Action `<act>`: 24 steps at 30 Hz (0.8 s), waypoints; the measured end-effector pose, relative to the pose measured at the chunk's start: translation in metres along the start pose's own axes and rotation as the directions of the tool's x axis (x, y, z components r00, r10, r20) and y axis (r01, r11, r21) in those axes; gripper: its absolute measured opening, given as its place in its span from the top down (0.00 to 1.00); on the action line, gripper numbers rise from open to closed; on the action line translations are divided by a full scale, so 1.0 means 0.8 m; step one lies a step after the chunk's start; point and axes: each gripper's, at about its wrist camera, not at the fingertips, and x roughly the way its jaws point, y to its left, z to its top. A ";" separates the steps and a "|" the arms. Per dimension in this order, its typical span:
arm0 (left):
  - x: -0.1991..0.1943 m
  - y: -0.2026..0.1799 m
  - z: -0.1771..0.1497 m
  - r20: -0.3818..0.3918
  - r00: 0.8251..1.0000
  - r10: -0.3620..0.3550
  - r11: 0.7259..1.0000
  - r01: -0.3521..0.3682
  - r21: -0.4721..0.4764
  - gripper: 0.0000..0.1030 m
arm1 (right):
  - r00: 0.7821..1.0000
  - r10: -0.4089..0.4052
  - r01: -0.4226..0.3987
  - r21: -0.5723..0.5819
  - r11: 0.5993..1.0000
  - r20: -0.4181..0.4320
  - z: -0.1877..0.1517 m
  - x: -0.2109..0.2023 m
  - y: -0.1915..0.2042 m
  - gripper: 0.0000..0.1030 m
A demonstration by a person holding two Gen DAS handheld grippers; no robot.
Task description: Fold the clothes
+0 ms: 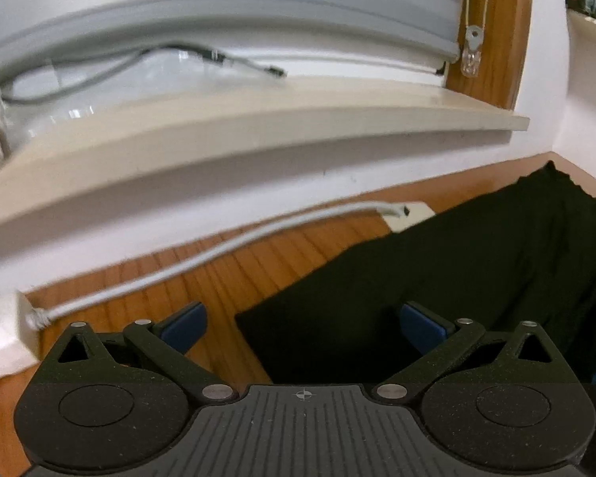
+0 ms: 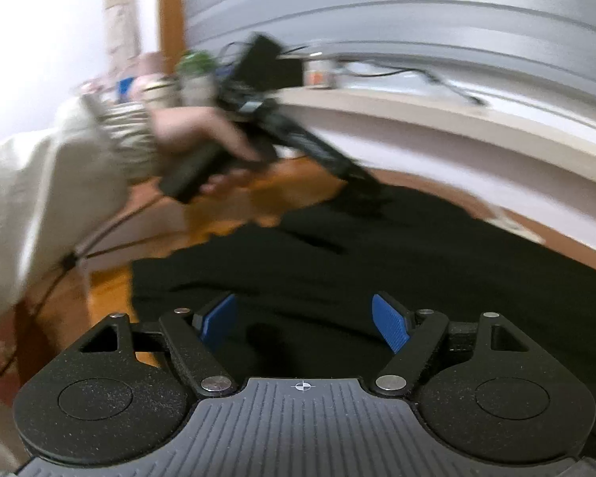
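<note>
I saw a black garment [image 2: 377,262] spread flat on the wooden counter [image 1: 226,270] below a window sill [image 1: 258,127]. My left gripper [image 1: 302,328] hovered over its corner, fingers [image 1: 184,324] spread and empty. My right gripper [image 2: 304,324] hung over the cloth, fingers released, nothing between them. A grey cable [image 1: 202,258] lay beside the garment.
</note>
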 end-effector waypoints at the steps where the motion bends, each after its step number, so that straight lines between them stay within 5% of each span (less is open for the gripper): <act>1: 0.003 0.004 -0.003 -0.003 1.000 -0.011 1.000 0.011 -0.004 0.00 | 1.000 0.009 -0.009 -0.014 1.000 -0.008 0.002 0.005 0.008 0.27; 11: 0.014 0.014 -0.007 -0.021 0.997 -0.074 0.997 0.074 0.003 0.01 | 0.997 0.061 -0.065 -0.103 0.993 -0.045 0.006 0.024 0.065 0.26; 24: 0.025 0.012 0.000 -0.014 0.997 -0.080 0.997 0.080 0.017 0.01 | 0.996 0.074 -0.078 -0.095 0.992 -0.039 0.000 0.011 0.076 0.26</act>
